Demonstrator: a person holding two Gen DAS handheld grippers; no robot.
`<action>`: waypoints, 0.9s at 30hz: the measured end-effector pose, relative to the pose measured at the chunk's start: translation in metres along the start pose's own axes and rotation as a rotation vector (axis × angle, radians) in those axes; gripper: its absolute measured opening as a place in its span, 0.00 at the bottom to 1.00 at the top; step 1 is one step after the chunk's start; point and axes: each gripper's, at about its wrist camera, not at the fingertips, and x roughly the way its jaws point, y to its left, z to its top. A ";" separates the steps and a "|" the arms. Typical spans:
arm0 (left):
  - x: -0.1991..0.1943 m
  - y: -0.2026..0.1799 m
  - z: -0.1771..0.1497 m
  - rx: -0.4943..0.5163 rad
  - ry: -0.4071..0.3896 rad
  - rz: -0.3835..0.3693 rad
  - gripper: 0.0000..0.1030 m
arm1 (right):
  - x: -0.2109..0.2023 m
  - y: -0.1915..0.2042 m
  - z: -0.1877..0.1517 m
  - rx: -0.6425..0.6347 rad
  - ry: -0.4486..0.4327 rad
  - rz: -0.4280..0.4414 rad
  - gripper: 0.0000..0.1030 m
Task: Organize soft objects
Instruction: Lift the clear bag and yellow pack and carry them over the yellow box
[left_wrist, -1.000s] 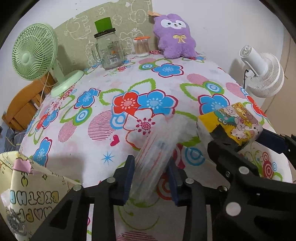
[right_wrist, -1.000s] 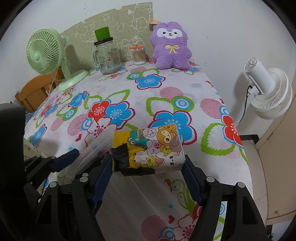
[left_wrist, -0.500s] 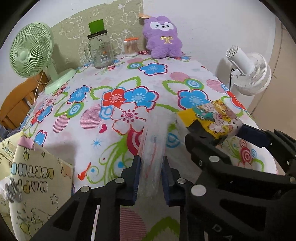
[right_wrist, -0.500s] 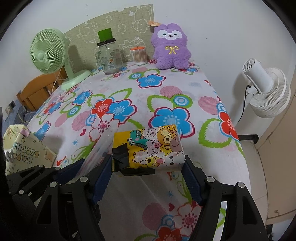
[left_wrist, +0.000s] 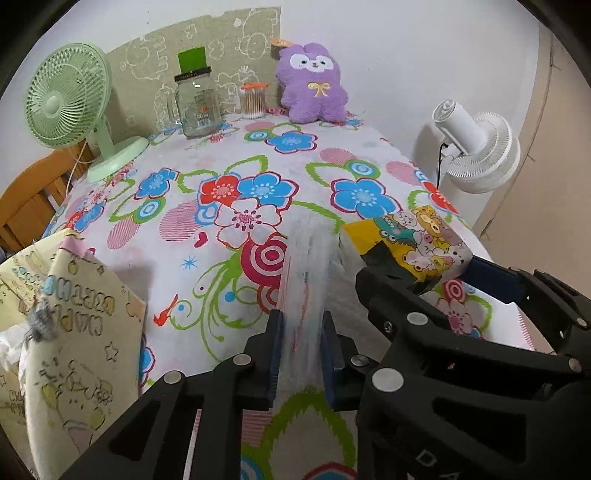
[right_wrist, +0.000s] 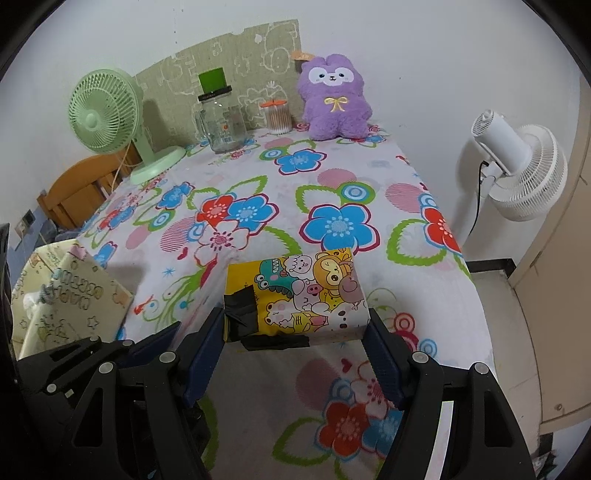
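The left gripper (left_wrist: 301, 347) is pinching a thin, clear plastic pack (left_wrist: 308, 280) over the counter (left_wrist: 236, 206); its jaws have just been closing. The pack looks light, floppy and slippery. The right gripper (right_wrist: 295, 332) is squeezing a soft cartoon pack (right_wrist: 303, 295) by its sides.

Two close wrist views angled down, sharing the floral tablecloth (left_wrist: 229, 155).

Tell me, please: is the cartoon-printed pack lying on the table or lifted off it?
Lifted. The cartoon-printed pack is clamped between the right gripper pads, and the tablecloth shows beneath it.
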 end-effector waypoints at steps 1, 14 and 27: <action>-0.003 0.000 -0.001 0.001 -0.004 -0.004 0.17 | -0.003 0.001 -0.001 0.001 -0.004 -0.002 0.73; -0.045 0.004 -0.007 -0.004 -0.079 -0.026 0.17 | -0.047 0.015 -0.006 0.029 -0.074 -0.040 0.73; -0.098 0.010 -0.007 0.002 -0.182 -0.035 0.17 | -0.098 0.036 -0.004 0.023 -0.144 -0.059 0.73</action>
